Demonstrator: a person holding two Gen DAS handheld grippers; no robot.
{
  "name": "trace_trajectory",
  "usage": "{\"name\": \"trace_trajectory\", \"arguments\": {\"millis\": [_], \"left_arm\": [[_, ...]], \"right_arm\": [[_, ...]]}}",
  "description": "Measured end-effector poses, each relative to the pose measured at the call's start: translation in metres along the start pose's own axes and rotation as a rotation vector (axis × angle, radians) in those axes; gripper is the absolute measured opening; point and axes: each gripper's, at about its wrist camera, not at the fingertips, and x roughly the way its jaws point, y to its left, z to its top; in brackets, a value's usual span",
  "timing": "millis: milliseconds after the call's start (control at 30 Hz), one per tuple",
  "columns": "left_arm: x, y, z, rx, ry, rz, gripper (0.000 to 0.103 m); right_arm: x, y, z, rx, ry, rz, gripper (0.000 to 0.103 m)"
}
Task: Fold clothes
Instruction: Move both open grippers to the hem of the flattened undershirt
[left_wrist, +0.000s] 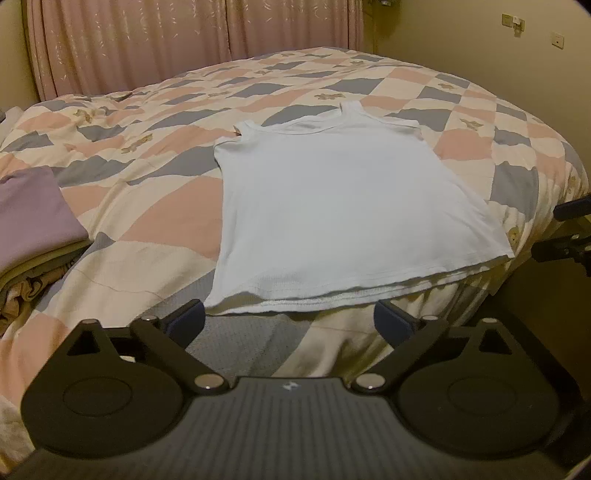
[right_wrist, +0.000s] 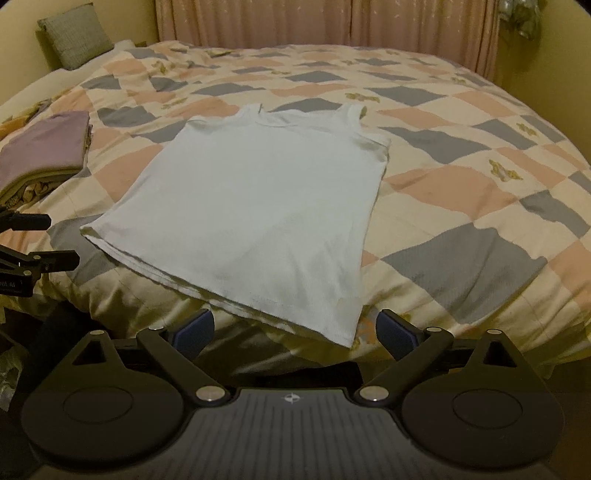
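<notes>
While both tools wait at the near edge of the bed, this is how the room stands:

Left claw (left_wrist: 289, 320): spread wide, nothing between its blue pads; it hangs just short of the vest's hem, near the hem's left corner. From the right wrist view it also shows at the far left edge (right_wrist: 55, 240), again with a gap between its fingers.

Right claw (right_wrist: 294, 330): also wide and holding nothing; it sits just in front of the hem's right corner, apart from the cloth. Its dark tips (left_wrist: 565, 229) peep in at the right edge of the left wrist view.

White vest (left_wrist: 343, 199) (right_wrist: 266, 206): lies flat on the bed, hem toward the near edge, straps pointing to the far side. The hem shows two layers, slightly offset. The cloth looks smooth, with only light creases.

Bedspread (left_wrist: 155, 206) (right_wrist: 461, 177): a quilt of pink, grey and cream diamonds, rumpled toward the far left, drooping over the near edge below the vest.

Folded pile (left_wrist: 33, 218) (right_wrist: 44, 147): to the left of the vest and well apart from it; a lilac piece on top, paler and patterned layers beneath.

Cushion (right_wrist: 75, 35): greenish, propped at the far left corner.

Curtain (left_wrist: 192, 33) (right_wrist: 325, 22): pink, pleated, hanging behind the bed's far side.

Wall plates (left_wrist: 517, 22): on the cream wall, far right.
</notes>
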Motion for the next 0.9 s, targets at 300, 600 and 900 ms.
{"name": "trace_trajectory", "arguments": {"millis": [300, 600, 900], "left_arm": [[0.002, -0.014, -0.003, 0.254, -0.078, 0.014, 0.096], [0.040, -0.014, -0.035, 0.851, -0.100, 0.052, 0.059], [0.071, -0.009, -0.043, 0.984, -0.099, 0.004, 0.046]], "right_arm": [[-0.002, -0.003, -0.001, 0.001, -0.009, -0.014, 0.100], [0.010, 0.018, -0.015, -0.303, -0.122, -0.031, 0.082], [0.044, 0.032, -0.035, -0.535, -0.078, -0.024, 0.058]]}}
